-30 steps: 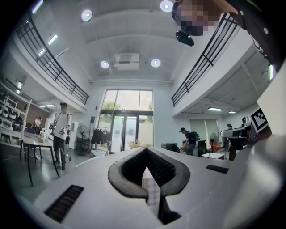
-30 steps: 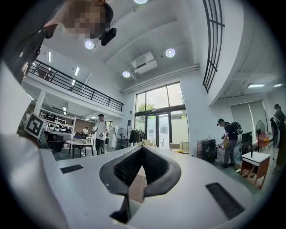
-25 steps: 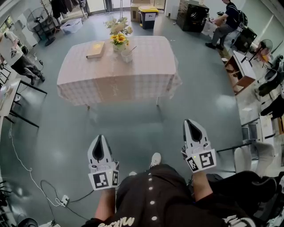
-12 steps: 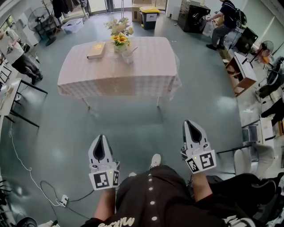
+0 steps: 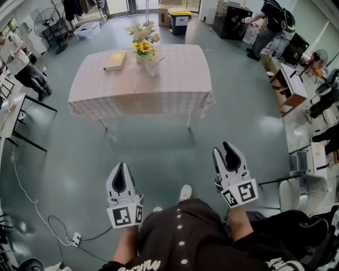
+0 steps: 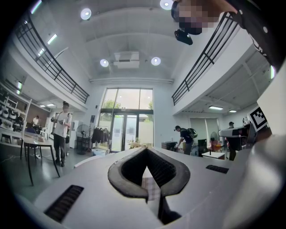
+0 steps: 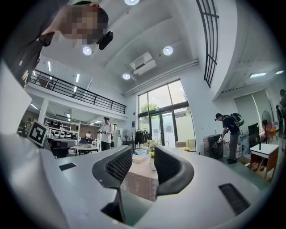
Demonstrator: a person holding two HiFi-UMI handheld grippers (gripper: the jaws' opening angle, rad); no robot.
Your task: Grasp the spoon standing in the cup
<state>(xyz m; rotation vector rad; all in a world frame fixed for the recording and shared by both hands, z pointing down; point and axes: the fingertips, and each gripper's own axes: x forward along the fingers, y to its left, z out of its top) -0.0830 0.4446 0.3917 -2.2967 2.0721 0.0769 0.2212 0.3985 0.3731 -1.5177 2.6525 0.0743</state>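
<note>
Far ahead stands a table [image 5: 175, 84] under a pale checked cloth. On it a clear cup [image 5: 152, 69] holds a spoon [image 5: 158, 59] that leans right, beside a vase of yellow flowers [image 5: 142, 45]. Both grippers hover low over the floor, well short of the table. My left gripper [image 5: 123, 165] is shut, its pads meeting in the left gripper view [image 6: 146, 150]. My right gripper [image 5: 222, 148] has just been opening and now stands open with nothing between its fingers; through the gap in the right gripper view [image 7: 143, 152] I see the distant table [image 7: 140, 179].
A tan book [image 5: 115, 60] lies on the table's left part. Grey floor stretches between me and the table. A cable [image 5: 32, 204] trails at the left. People stand at the far left [image 5: 18, 62] and far right [image 5: 270, 16]. Desks [image 5: 288, 84] line the right side.
The right gripper's jaws, shut in both earlier frames, have parted. The left gripper has stayed put. The person at the top right has shifted a little.
</note>
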